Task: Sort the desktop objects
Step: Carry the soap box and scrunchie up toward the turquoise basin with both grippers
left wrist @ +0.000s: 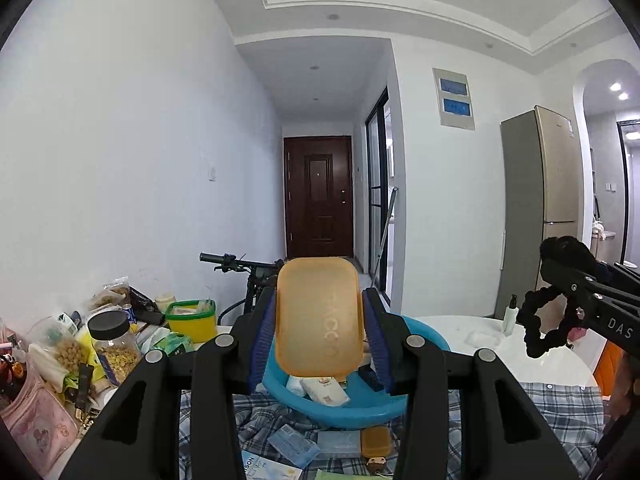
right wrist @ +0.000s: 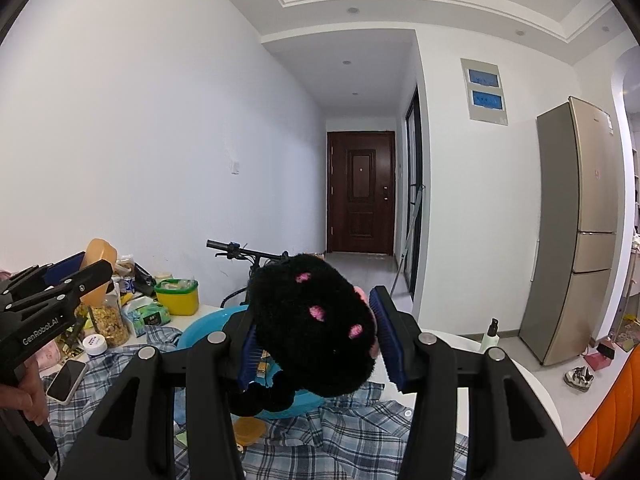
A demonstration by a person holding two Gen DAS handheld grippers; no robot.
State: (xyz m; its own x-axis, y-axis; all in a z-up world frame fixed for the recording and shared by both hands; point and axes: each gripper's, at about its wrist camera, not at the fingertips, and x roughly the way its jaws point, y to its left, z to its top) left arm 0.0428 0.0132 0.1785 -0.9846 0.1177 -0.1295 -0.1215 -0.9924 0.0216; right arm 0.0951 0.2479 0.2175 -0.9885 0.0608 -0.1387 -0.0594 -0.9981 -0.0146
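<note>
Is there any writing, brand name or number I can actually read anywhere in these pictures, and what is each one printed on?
"GenRobot.AI": on the side of the left hand-held gripper.
"DAS": on the side of the right hand-held gripper; the rest is cut off.
"ISON": on a booklet at the bottom edge; the start is cut off.
Embossed letters on the orange box: too faint to read.
Blue wall panels, jar and packet labels: too small or blurred.

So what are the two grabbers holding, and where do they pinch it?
The left gripper pinches an orange plastic box by its two long sides. The right gripper squeezes a fluffy black toy across its round body.
</note>
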